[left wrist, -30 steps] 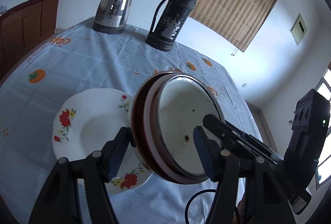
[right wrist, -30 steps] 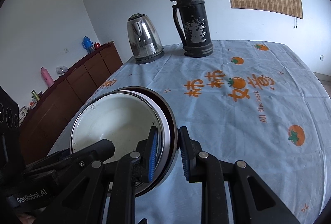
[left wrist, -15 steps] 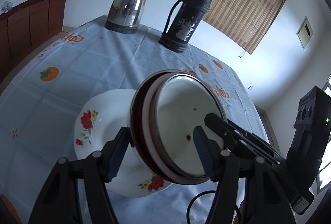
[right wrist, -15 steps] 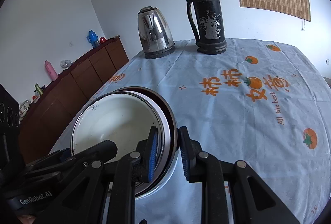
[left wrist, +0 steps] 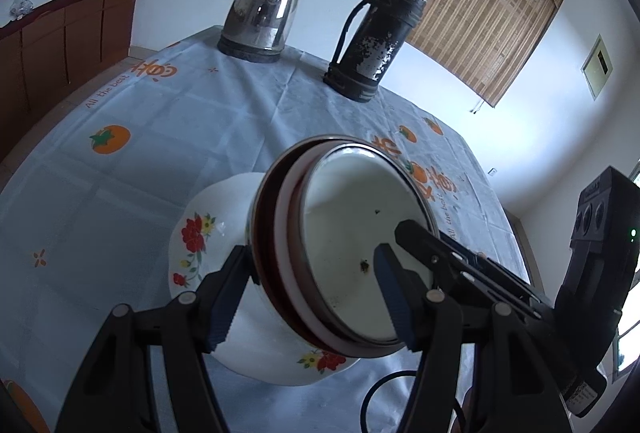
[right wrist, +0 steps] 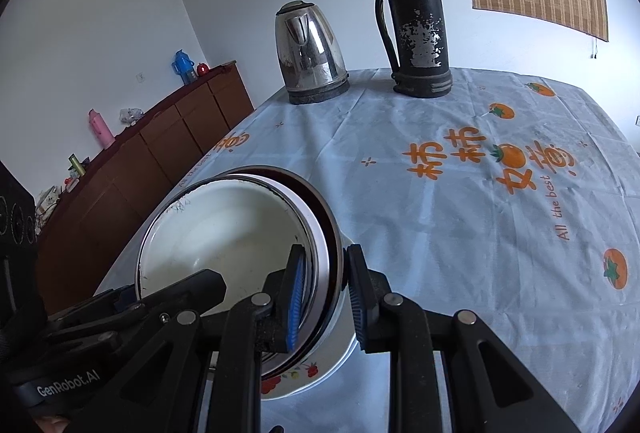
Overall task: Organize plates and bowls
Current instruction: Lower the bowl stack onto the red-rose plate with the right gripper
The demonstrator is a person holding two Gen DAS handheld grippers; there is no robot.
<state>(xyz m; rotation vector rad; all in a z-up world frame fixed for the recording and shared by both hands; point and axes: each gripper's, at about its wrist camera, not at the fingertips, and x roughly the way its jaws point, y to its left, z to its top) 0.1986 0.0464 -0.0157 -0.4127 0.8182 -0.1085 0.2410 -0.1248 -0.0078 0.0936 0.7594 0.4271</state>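
The left gripper (left wrist: 312, 293) clamps a nested stack of bowls (left wrist: 360, 257) across its near edge, one pad on the stack's outer underside, the other pad inside the top bowl. The right gripper (right wrist: 326, 297) pinches the opposite rim of the same stack (right wrist: 224, 233), one blue pad (right wrist: 296, 297) inside the bowl, the other pad against the outer wall. Both grips are closed on the stack; neither is spread free.

The stack is tilted, with its white interior turned toward the right gripper. From the outside inward, its layers read dark rim, white band, dark band, metal-edged white bowl. A few dark specks mark the inner surface.

Directly beyond and below the left gripper's fingers, a white plate (left wrist: 208, 241) with red flower prints lies flat on the tablecloth (left wrist: 160, 137). The stack sits over it; whether they touch cannot be told. In the right wrist view the plate's (right wrist: 320, 373) edge shows below the right gripper's pads.

Well ahead of both grippers, a steel kettle (left wrist: 264, 13) and a black flask (left wrist: 376, 37) stand upright, side by side, apart from each other. A wooden sideboard (right wrist: 160, 153) stands off to the left of the table.
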